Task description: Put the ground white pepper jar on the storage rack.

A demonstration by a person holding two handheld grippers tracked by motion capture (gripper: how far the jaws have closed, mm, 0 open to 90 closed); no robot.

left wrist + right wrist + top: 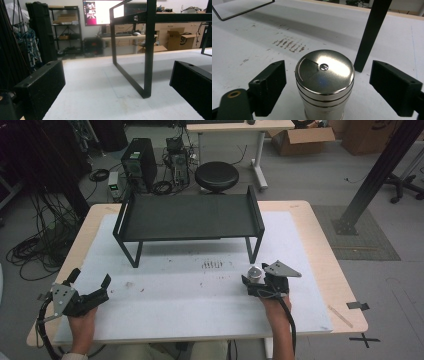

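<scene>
Pre-grasp stage, 2 hand-held grippers at a white-covered tabletop [165, 310]. The right gripper [252, 282] sits at about 4 o'clock on the tabletop, its fingers [269, 86] released and spread to either side of a steel canister [324, 82], neither pad touching it. The canister stands upright on the white cover just in front of the near right leg [372, 32] of a black shelf rack [187, 217], which occupies the 12 o'clock half of the tabletop. Its polished lid carries a wedge-shaped flap and a small central rivet. A patch of dark scuff marks [290, 45] lies on the cover at roughly 10 o'clock from the canister.

The left gripper [95, 292] rests at about 8 o'clock, well apart from the canister, its fingers [40, 87] released and holding nothing; it faces the rack's near left leg [147, 50].

Judged step: approach complete, closure not yet made. The next move probably calls for closing the right fingers squarely on the canister's ribbed wall, low enough that the smooth metal does not slip, and lifting clear of the adjacent leg.

No brand or label can be read on the canister or rack; a cardboard box [180, 40] in the background bears print too blurred to read.
</scene>
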